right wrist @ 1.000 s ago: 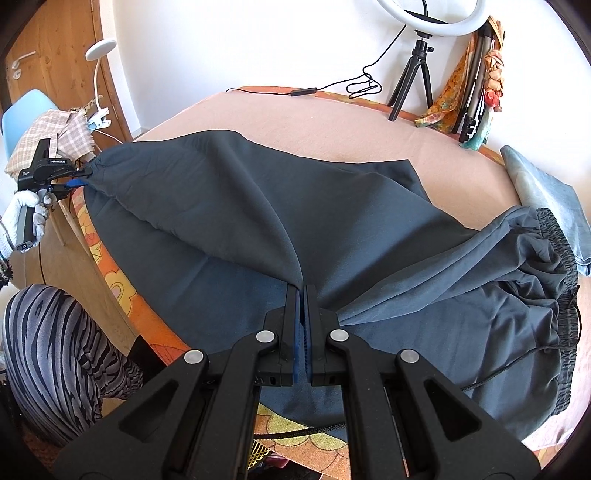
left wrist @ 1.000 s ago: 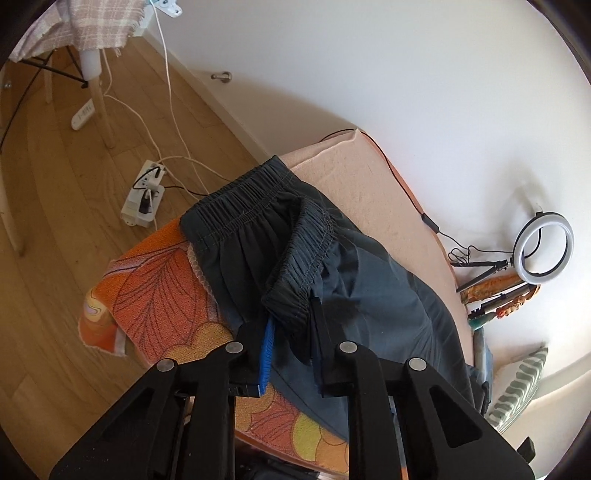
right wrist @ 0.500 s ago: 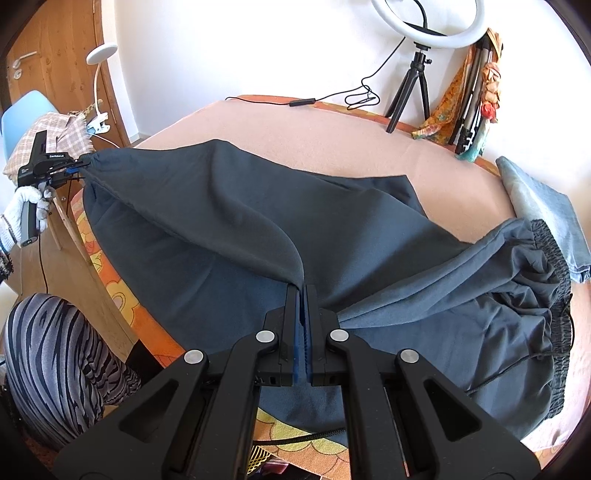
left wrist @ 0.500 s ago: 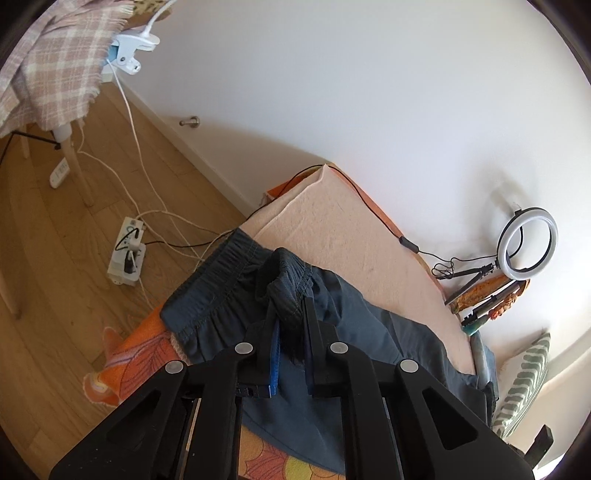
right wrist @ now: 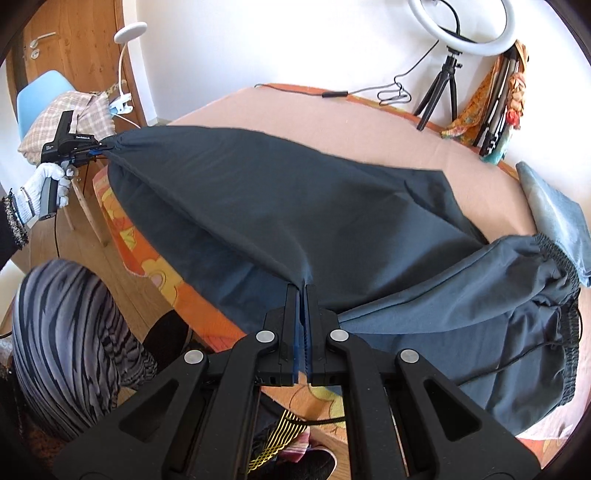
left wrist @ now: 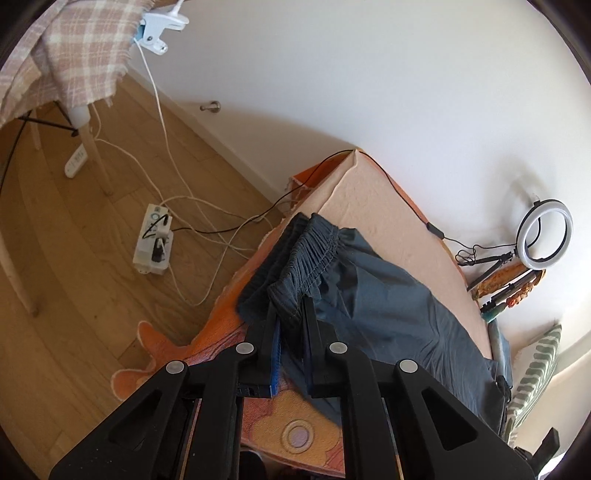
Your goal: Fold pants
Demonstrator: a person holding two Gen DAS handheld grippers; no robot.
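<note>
Dark pants [right wrist: 332,206] stretched over a peach-covered bed [right wrist: 303,110], one gathered cuff pinched lightly between the left gripper [left wrist: 291,314] fingers, which stand slightly apart around the bunched elastic. Right gripper [right wrist: 303,291] fingers clamped tight on a fold of fabric near the bed's front edge, cloth pulled taut toward the left. Waistband [right wrist: 554,254] bunched at right, beside folded blue jeans [right wrist: 557,214]. Ring light [right wrist: 461,22] on tripod against the wall, cable [right wrist: 332,94] trailing across the bed. Power strip [left wrist: 153,245] and white cords on the wood floor [left wrist: 74,295]; plaid cloth [left wrist: 62,48] draped over a chair.
</note>
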